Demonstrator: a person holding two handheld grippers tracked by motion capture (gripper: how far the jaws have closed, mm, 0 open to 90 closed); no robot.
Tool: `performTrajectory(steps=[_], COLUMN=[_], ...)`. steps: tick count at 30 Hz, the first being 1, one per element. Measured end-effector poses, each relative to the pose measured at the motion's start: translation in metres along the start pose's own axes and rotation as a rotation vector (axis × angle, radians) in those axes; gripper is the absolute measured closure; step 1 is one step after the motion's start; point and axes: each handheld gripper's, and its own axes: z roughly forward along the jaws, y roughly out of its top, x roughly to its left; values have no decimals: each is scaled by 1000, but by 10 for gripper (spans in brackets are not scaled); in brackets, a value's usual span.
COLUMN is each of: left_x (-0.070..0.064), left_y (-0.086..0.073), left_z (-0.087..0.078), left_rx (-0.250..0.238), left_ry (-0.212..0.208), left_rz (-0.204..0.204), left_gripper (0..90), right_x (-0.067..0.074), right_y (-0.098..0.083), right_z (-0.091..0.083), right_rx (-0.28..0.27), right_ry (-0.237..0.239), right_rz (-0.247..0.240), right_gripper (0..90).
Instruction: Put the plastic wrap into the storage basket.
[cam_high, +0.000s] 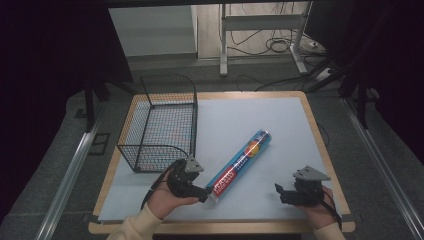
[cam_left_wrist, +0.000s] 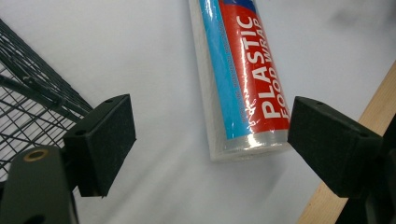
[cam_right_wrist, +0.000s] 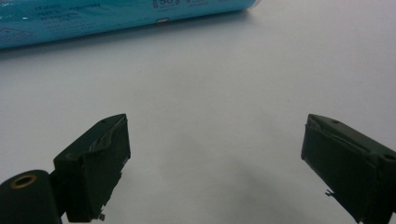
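Two grippers with jaws apart flank the plastic food wrap roll (cam_high: 240, 164) lying diagonally beside the wire basket (cam_high: 160, 125); the left gripper (cam_left_wrist: 210, 140) should straddle its near end squarely before closing, right gripper (cam_high: 281, 192) idle.

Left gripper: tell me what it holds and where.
Nothing. The left gripper is open at the near end of the wrap roll, jaws apart.

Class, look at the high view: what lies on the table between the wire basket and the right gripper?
The plastic wrap roll lies slantwise between the wire basket and the right gripper.
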Motion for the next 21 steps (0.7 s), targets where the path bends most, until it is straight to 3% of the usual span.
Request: performTrajectory(steps=[14,21], left_x=[-5,-3], left_y=[17,23], left_z=[3,5], left_rx=[-11,-18], left_ry=[-13,-8], left_rz=[21,10], left_gripper=[153,154], right_x=[0,0], right_y=[0,0], right_z=[1,1], right_rx=[6,6], right_ry=[6,8], right_rz=[-5,-6], right_gripper=[81,81])
